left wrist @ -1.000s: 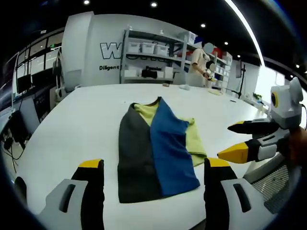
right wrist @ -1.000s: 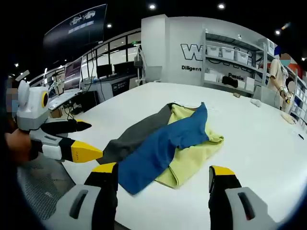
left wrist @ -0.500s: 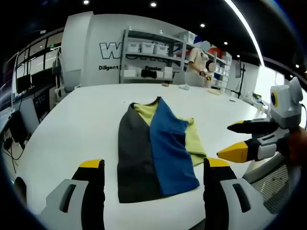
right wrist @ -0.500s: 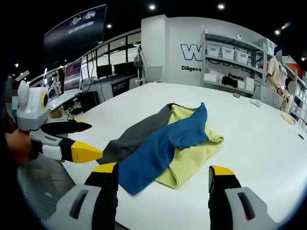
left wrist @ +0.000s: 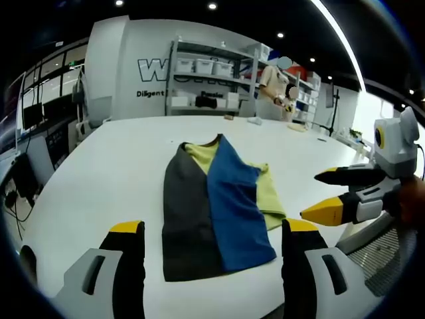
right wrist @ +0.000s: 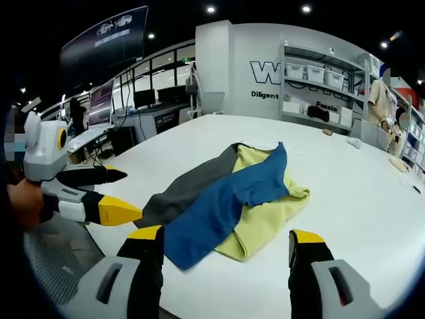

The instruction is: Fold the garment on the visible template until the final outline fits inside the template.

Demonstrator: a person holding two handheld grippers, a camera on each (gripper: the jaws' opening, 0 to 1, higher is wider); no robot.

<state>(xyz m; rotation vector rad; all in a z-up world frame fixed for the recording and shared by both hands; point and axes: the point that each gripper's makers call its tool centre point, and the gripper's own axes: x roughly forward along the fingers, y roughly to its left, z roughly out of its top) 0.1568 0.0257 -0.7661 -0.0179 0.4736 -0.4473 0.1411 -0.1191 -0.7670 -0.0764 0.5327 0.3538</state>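
A garment (left wrist: pixel 216 206) in grey, blue and yellow-green panels is lying partly folded on a white table (left wrist: pixel 113 173), its grey and blue flaps lapping over the yellow-green layer, which is sticking out along one side. The left gripper (left wrist: pixel 207 266) is hovering off the table's near edge with its jaws spread wide and holding nothing; the right gripper (right wrist: pixel 226 266) is waiting likewise, apart from the cloth and gaping empty. Each is showing in the other's view, jaws parted. Both appear to be standing back to size up the next fold, probably the protruding yellow-green edge. No template outline can be made out on the tabletop. Shelving (left wrist: pixel 212 83) is standing behind.
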